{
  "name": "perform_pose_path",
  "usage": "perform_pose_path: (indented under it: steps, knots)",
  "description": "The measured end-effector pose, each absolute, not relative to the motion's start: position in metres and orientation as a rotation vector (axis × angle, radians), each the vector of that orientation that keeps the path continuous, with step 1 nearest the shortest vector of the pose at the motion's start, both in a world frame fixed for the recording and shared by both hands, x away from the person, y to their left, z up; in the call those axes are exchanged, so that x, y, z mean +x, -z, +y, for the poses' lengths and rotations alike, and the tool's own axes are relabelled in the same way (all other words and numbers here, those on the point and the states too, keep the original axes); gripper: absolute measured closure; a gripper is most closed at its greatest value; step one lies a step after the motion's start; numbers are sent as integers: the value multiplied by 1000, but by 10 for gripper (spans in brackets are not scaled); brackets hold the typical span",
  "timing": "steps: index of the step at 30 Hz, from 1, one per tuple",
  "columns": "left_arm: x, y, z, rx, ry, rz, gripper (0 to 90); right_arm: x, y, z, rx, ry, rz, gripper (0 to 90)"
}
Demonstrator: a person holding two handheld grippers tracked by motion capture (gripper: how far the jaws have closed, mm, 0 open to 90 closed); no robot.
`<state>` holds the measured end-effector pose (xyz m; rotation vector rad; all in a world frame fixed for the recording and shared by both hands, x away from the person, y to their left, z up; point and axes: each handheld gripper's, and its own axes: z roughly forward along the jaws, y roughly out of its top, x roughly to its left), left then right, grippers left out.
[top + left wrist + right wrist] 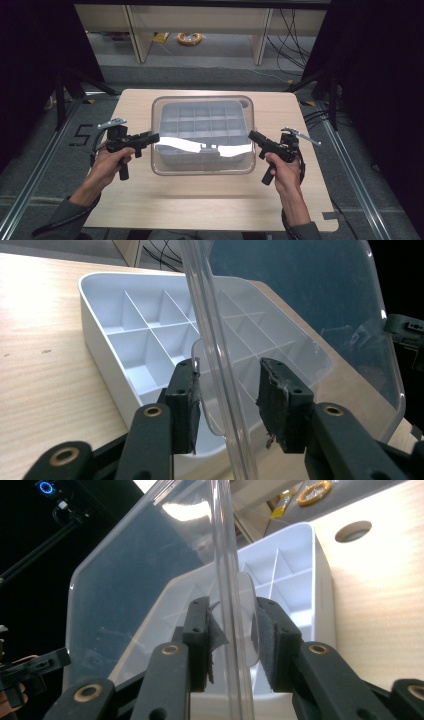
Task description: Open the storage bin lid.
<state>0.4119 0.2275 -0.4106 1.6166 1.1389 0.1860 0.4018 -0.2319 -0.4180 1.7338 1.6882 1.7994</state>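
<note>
A: Starting at the left of the box, where is the left tool?

B: The left tool (pixel 150 137) sits just off the left side of the white compartment box (pixel 202 134), held by the left hand (pixel 107 165). In the left gripper view its jaws stand apart, one either side of the edge of the clear lid (pixel 300 315). The left pad (pixel 187 405) looks close to the lid's small tab; the right pad is clear of the plastic.

A: And the lid itself?

B: It lies over the box, lifted along the near edge, spanning from one tool to the other. In the gripper views it rises steeply above the dividers, hinged at the far side as far as I can tell.

A: The box?

B: In the middle of the tabletop (pixel 135 200), its compartments empty as far as they show.

A: To the right of the box?

B: The right tool (pixel 253 135), in the right hand (pixel 282 170), points at the lid's right edge. In the right gripper view its jaws are parted around that edge, with a gap at each pad, so not clamped.

A: Anything else around?

B: A round hole (pixel 353 531) in the tabletop beyond the box's far corner, and on the floor behind, an orange coil (pixel 189 38) between pale furniture legs (pixel 136 35).
</note>
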Motion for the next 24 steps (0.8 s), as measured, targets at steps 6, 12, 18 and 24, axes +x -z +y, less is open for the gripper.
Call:
perform_pose_path:
  steps: [6, 12, 18, 24]
  knots:
    - [400, 415, 226, 1627, -176, 1133, 605, 391, 425, -235, 1739, -1797, 1699, 693]
    - [394, 420, 228, 1633, -153, 1133, 605, 383, 429, -235, 1741, -1781, 1720, 693]
    - [382, 427, 233, 1631, -154, 1136, 608, 374, 437, -232, 1761, -1758, 1755, 693]
    - [375, 433, 234, 1638, -138, 1137, 608, 366, 442, -231, 1777, -1743, 1771, 692]
